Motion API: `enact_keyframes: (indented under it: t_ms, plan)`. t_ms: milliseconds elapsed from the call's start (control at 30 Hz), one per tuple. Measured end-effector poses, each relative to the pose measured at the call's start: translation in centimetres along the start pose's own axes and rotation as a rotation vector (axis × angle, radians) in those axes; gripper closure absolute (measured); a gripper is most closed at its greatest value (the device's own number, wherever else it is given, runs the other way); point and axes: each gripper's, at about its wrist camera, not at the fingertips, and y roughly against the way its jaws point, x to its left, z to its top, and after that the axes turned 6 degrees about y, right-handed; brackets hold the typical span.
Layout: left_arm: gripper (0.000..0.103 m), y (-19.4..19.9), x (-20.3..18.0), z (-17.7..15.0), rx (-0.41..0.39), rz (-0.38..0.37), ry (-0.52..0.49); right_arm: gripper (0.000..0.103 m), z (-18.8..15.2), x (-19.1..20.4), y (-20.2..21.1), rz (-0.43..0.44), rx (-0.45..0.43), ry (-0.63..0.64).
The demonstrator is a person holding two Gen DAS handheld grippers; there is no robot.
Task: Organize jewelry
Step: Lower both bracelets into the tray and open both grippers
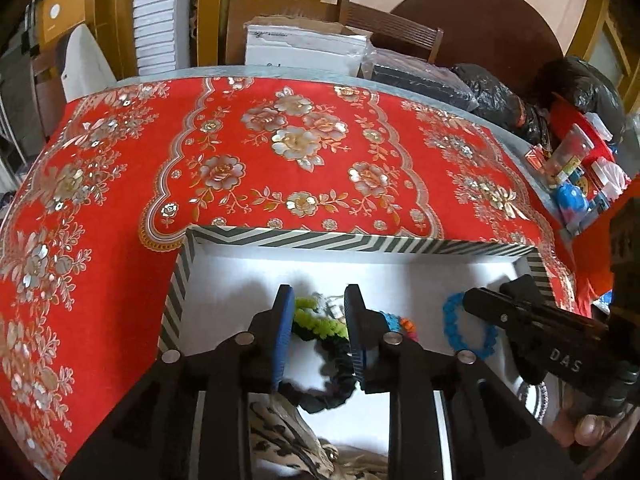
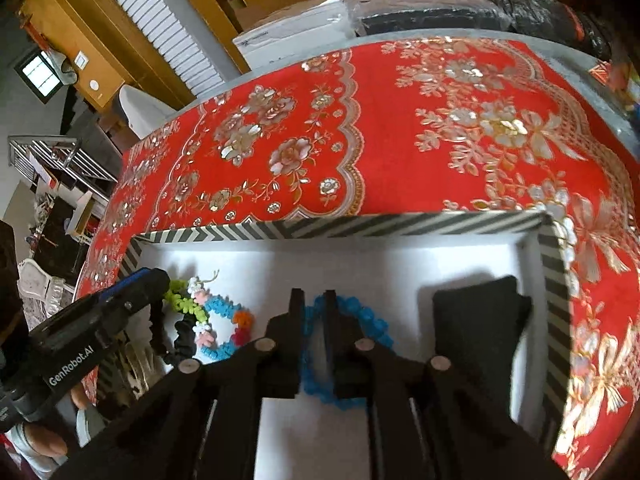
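Observation:
A white box with a black-and-white striped rim point(image 1: 360, 242) point(image 2: 360, 226) sits on the red floral cloth. Inside lie a lime-green bracelet point(image 1: 316, 322) point(image 2: 182, 300), a black scrunchie point(image 1: 336, 384) point(image 2: 185, 338), a multicoloured bracelet point(image 1: 402, 324) point(image 2: 224, 328) and a blue bracelet point(image 1: 460, 328) point(image 2: 360, 314). My left gripper point(image 1: 318, 300) is open over the green bracelet and scrunchie. My right gripper point(image 2: 313, 300) has its fingers narrowly apart, straddling the blue bracelet's rim. A black pouch point(image 2: 480, 320) lies at the box's right end.
The red cloth point(image 1: 280, 140) covers the table beyond the box. Small toys and packets point(image 1: 576, 172) lie at the far right edge. Black bags point(image 1: 520, 96) and a white carton point(image 1: 304, 48) stand behind the table. A patterned cloth point(image 1: 288, 440) lies under my left gripper.

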Motion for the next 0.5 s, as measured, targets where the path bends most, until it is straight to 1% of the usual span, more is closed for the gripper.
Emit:
enact_keyframes:
  t_ms: [133,267,367,433,500]
  plan:
    - [0.084,1.0,-0.7,-0.4,-0.019,0.006,-0.02,0.077,-0.7,0.0,1.6,0.003,-0.013,0.006]
    - [0.084,2.4,-1.7,-1.0,-0.048,0.018,-0.054,0.075,-1.6,0.5,3.6,-0.015,-0.029,0.027]
    - [0.084,3.4,-2.3,-1.7,-0.066,0.021,-0.067,0.07,-2.5,0.8,5.4,-0.02,-0.052,0.031]
    - [0.084,4.0,-2.7,-2.3,-0.076,0.029,-0.078,0.064,-3.1,1.0,6.4,-0.024,-0.063,0.041]
    - [0.084,4.6,-3.1,-3.0,-0.086,0.041,-0.093,0.063,-3.9,1.4,7.3,-0.036,-0.07,0.054]
